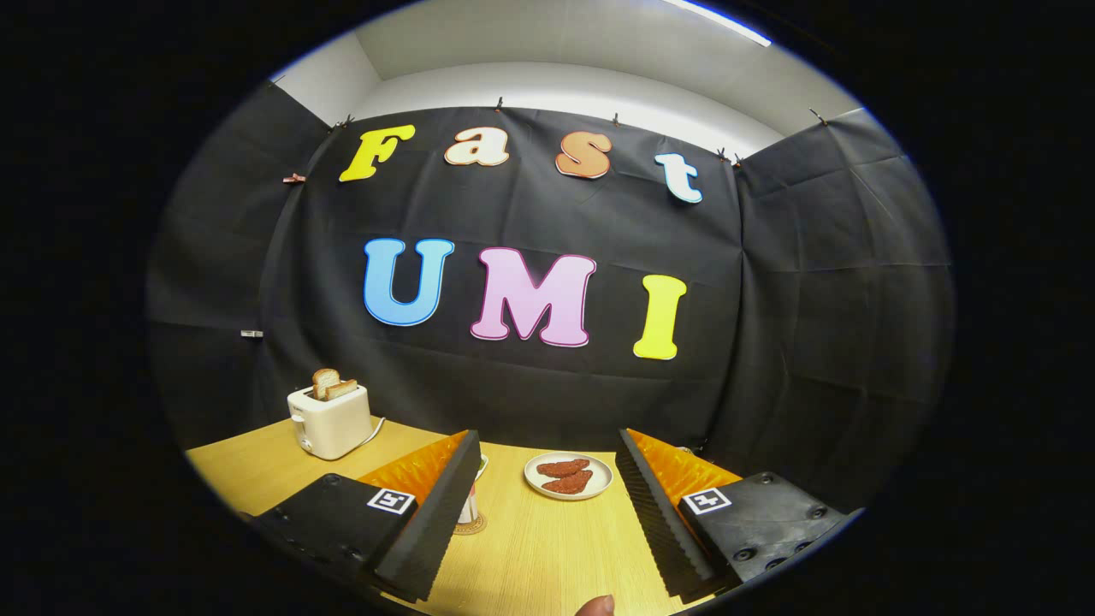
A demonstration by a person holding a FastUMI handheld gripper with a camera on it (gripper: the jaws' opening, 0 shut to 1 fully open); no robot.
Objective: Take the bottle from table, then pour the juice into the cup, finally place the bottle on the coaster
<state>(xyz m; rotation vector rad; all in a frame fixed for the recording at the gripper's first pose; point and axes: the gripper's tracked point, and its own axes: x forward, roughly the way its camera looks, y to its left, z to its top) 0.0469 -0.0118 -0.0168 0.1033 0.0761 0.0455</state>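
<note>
- The tongs (pixel 547 505) stand wide open over the wooden bench (pixel 539 547) with nothing between the fingers; the bare gap between them shows only bench top and a plate beyond.
- Behind the left finger a small upright vessel (pixel 470 505) peeks out, standing on a round coaster (pixel 470 524). The finger hides most of it, so I cannot tell whether it is the juice bottle or the cup; a pale rim near its top is all that shows higher up.
- If that is the bottle on the coaster, the scene matches what the task wants at its close, with the tongs drawn open and back. If it is the cup, or the bottle not yet handled, the same open tongs would fit an approach. The view does not settle which.
- A second vessel I cannot make out here; it may sit behind one of the fingers.
- A white plate (pixel 569 476) with reddish-brown pieces of food (pixel 565 476) lies beyond the fingers, roughly midway, well clear of the coaster, so it would not hinder a pour.
- A white toaster (pixel 329 421) with two slices of toast (pixel 332 384) sits far left near the wall, out of the working area.
- A fingertip (pixel 594 606) of the person shows at the near edge, below the tongs.
</note>
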